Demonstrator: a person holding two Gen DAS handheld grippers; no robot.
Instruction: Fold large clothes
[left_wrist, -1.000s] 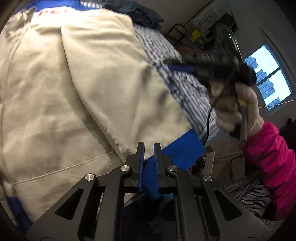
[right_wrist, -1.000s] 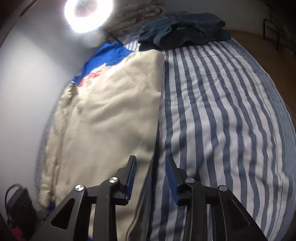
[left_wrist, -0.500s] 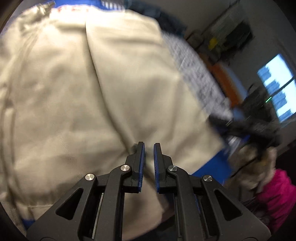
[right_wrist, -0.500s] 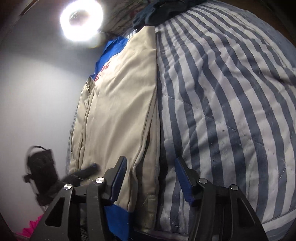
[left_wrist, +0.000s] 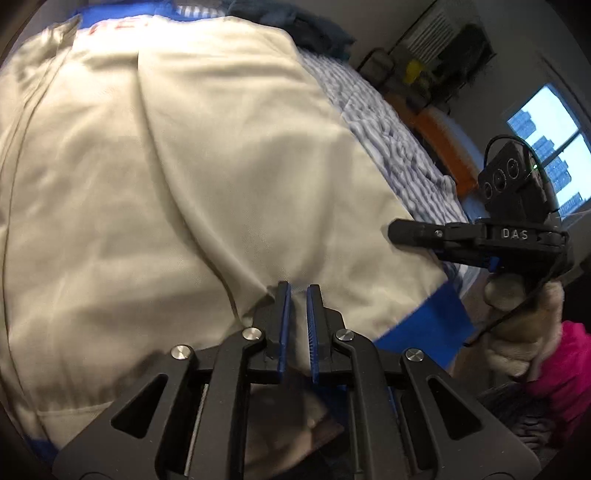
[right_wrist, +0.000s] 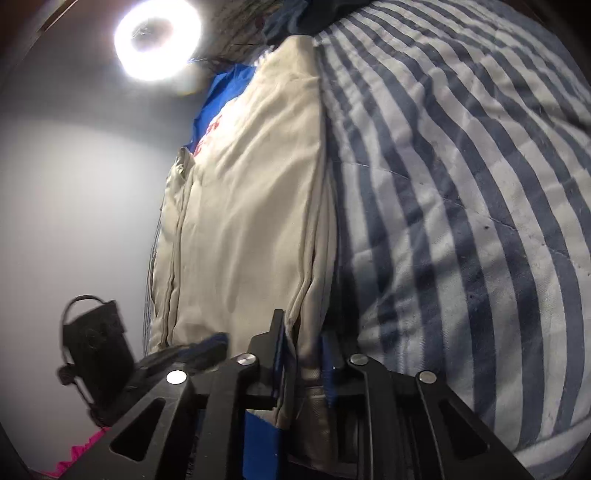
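Cream fabric of a large jacket (left_wrist: 184, 177) with blue trim lies spread along one side of a bed, on a blue-and-white striped quilt (right_wrist: 461, 192). Red lettering sits on the blue panel at the jacket's far end, too blurred and cut off to read. A blue hem band shows at the near corner.

The left claw (left_wrist: 297, 291) is clenched, its blue-padded fingers nearly together on the jacket's near hem, cream cloth pinched between them. The right claw (right_wrist: 301, 332) has just been closing; its fingers now grasp the folded long edge of the jacket at the near hem, with cloth bunched between the pads. In the left wrist view the right claw's body carries the white letters "DAS", and a hand in a pale glove (left_wrist: 517, 321) with a pink sleeve grips its handle.

Dark blue clothes (left_wrist: 295, 26) are heaped at the far end of the bed. A ring light (right_wrist: 159, 40) glares above the wall side. A window (left_wrist: 550, 155) shows tall buildings outside.
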